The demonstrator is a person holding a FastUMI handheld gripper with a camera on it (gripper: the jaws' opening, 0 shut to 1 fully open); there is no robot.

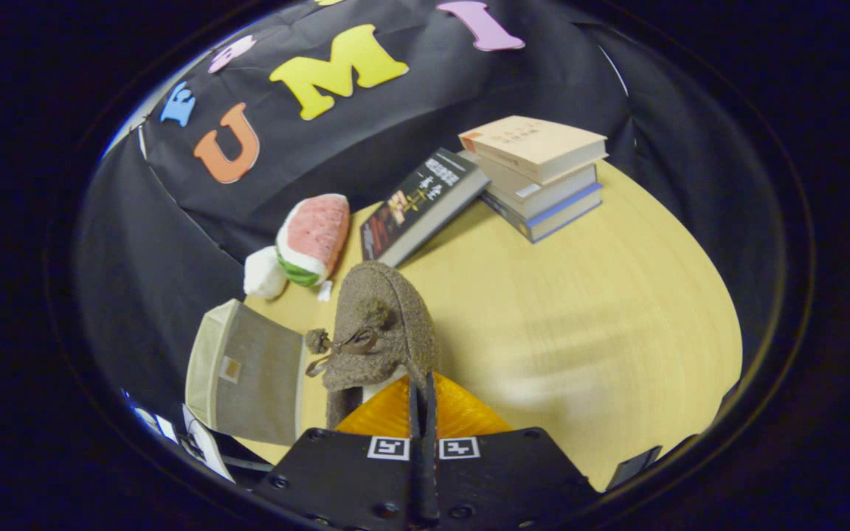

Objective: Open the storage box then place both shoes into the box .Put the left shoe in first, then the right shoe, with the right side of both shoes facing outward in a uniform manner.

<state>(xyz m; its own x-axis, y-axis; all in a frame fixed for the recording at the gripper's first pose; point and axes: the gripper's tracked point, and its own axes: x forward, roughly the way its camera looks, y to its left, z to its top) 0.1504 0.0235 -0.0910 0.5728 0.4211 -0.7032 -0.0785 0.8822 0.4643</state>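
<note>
Gripper grips brown shoe between storage box and books.

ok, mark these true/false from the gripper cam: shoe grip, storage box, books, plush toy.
1. The gripper is shut on the brown felt shoe. True: the fingers are closed together on the shoe's rear edge.
2. The shoe already sits inside the storage box. False: it is held beside the box, over the wooden table.
3. Three books are stacked beyond the shoe. True.
4. The dark book lies flat on the table. False: it leans against the stack.
5. The plush toy sits on top of the stack. False: it is on the table, beyond the box.
</note>
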